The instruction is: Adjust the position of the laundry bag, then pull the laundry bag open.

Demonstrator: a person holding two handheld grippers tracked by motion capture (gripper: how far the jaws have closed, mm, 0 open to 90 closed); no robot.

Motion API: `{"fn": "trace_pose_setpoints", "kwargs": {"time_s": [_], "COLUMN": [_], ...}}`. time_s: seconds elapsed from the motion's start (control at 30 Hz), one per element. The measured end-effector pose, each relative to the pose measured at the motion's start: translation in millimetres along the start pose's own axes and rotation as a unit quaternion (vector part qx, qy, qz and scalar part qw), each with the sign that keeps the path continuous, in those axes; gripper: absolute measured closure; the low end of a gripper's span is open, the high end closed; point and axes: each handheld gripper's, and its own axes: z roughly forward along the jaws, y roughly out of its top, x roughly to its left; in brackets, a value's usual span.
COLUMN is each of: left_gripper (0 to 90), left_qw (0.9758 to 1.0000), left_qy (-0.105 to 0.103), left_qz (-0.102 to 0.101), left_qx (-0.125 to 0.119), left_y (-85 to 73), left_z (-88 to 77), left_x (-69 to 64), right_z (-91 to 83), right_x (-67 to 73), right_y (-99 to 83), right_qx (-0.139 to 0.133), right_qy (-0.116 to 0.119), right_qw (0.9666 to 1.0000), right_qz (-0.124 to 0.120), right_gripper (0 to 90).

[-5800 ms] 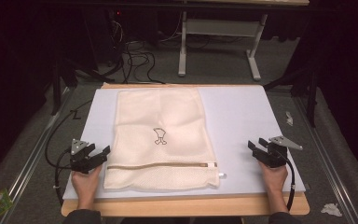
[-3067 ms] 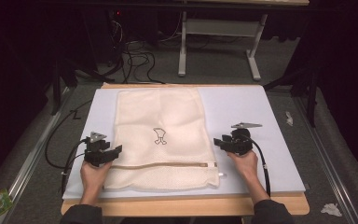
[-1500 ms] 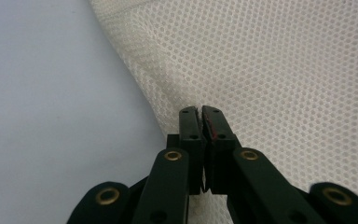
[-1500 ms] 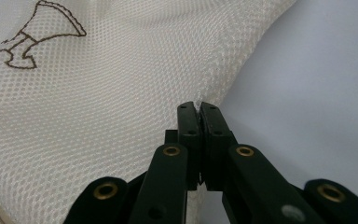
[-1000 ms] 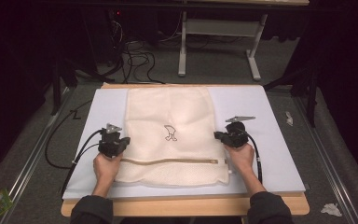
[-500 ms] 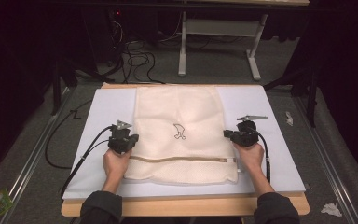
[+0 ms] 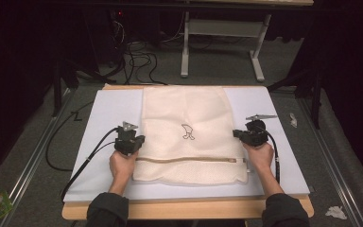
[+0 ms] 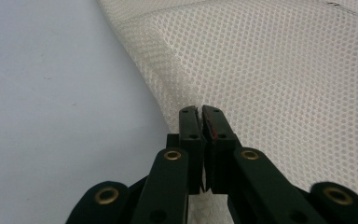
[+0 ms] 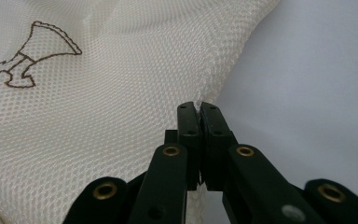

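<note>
While spread flat on the white board (image 7: pixel 104 113), mesh laundry bag (image 7: pixel 189 118) centred on the table, zip end nearest the person, far end at the board's back edge. Forearms in from below, either side. Left gripper (image 8: pixel 199 112) clenched on the bag's left edge; right gripper (image 9: pixel 198 108) clenched on its right edge. Bare board outside both edges.

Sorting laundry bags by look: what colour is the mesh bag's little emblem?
Dark brown outline on the cream bag; emblem clearest in the right gripper view.
</note>
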Motion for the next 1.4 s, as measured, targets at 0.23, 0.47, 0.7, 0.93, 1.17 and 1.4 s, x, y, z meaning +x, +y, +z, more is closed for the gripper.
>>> {"fn": "trace_pose_setpoints", "kwargs": {"time_s": [0.23, 0.47, 0.7, 0.93, 1.17, 1.4], "left_gripper": [87.4, 86.3, 84.4, 72.4, 60.7, 55.3], "left_qw": [0.9999, 0.9996, 0.9995, 0.9996, 0.9988, 0.9985], "left_qy": [0.003, 0.004, 0.005, 0.005, 0.017, 0.017], "left_qz": [0.013, 0.029, 0.028, 0.025, 0.039, 0.045], "left_qx": [-0.003, 0.006, 0.009, -0.014, -0.023, -0.028], "left_y": [4.9, 7.0, 4.7, 1.0, -2.1, -6.3], "left_z": [2.1, 4.6, 5.5, -1.7, -9.0, -15.1], "left_x": [-5.4, -7.5, -5.5, -5.4, -7.9, -11.9], "right_z": [2.2, 2.5, 6.5, 4.6, 0.1, -7.1], "right_x": [-4.9, -9.3, -6.9, -4.5, -4.9, -4.0], "right_y": [-1.9, -5.0, -7.8, -7.9, -10.2, -12.0], "right_qx": [0.011, 0.014, 0.023, 0.020, 0.006, -0.006], "right_qy": [-0.011, -0.015, -0.017, -0.016, -0.022, -0.013], "right_qw": [0.9999, 0.9998, 0.9996, 0.9997, 0.9997, 0.9999], "right_qz": [0.002, 0.008, 0.008, 0.003, 0.002, 0.005], "right_gripper": [89.0, 88.4, 87.0, 76.8, 65.9, 57.6]}}
